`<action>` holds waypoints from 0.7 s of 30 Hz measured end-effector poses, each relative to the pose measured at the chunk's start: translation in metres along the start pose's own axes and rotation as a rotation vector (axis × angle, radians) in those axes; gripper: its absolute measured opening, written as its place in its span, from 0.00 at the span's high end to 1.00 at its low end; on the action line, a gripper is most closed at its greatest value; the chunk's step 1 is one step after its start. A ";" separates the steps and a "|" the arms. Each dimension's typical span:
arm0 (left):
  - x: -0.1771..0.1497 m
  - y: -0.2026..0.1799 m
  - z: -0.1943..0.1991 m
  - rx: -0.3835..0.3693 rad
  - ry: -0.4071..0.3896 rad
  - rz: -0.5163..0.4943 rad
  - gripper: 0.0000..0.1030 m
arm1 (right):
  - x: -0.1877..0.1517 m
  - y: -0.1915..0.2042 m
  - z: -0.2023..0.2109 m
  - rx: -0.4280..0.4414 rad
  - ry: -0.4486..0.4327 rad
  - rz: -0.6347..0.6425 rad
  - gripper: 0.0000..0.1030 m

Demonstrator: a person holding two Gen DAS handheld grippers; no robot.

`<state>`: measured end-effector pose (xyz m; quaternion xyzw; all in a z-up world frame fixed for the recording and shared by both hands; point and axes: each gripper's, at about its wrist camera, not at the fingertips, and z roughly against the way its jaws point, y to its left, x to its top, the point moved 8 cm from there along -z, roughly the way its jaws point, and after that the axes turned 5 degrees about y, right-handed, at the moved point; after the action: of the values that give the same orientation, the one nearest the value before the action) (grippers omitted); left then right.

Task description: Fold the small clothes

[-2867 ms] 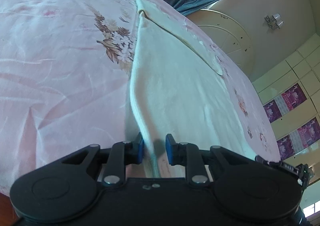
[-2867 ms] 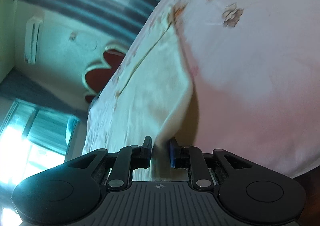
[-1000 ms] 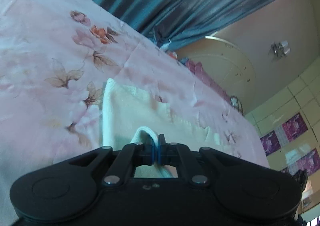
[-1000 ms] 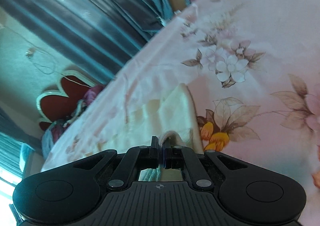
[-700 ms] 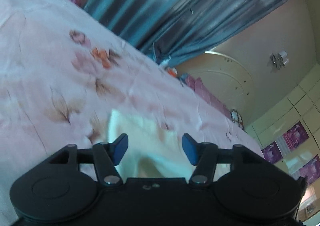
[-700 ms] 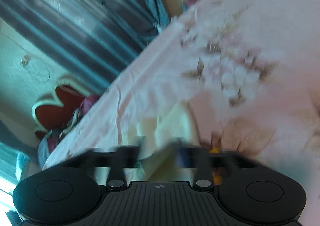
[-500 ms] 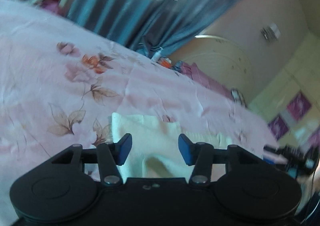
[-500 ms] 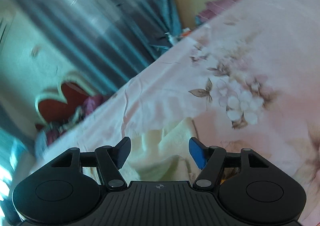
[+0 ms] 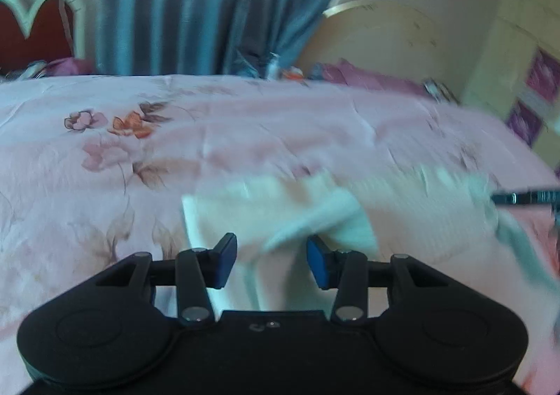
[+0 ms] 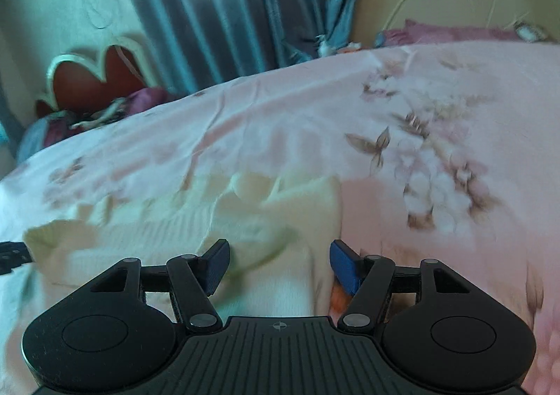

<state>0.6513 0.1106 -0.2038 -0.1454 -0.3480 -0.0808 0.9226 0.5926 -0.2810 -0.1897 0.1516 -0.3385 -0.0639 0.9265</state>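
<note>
Left gripper [image 9: 271, 260] and right gripper [image 10: 280, 265] spread apart, empty; soft cream cloth [image 10: 273, 209] rumpled on pink floral bedsheet [image 10: 315, 122]

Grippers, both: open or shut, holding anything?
Left gripper: open, holding nothing; cloth lies beyond it.
Right gripper: open, holding nothing.

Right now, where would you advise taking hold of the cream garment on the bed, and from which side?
Probably at the two near corners of the cream garment, one per tool. It lies flat with a fold on the pink bedspread, so come in low from the near side. The left tool and right tool are both open there.
</note>
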 end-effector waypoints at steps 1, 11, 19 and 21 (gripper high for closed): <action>0.004 0.002 0.000 -0.012 -0.013 0.033 0.59 | 0.006 -0.005 -0.001 0.000 -0.019 -0.035 0.38; -0.001 -0.001 -0.007 -0.054 0.043 -0.016 0.70 | 0.006 0.001 -0.003 0.055 0.016 0.009 0.51; 0.002 -0.003 -0.017 -0.062 0.033 -0.009 0.97 | 0.000 0.016 -0.022 -0.009 0.060 0.142 0.98; 0.004 -0.002 -0.008 -0.071 -0.021 0.005 0.97 | 0.002 0.021 -0.013 -0.032 0.009 0.184 0.99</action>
<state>0.6590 0.1058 -0.2065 -0.1800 -0.3540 -0.0894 0.9134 0.6029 -0.2582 -0.1908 0.1055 -0.3459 0.0167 0.9322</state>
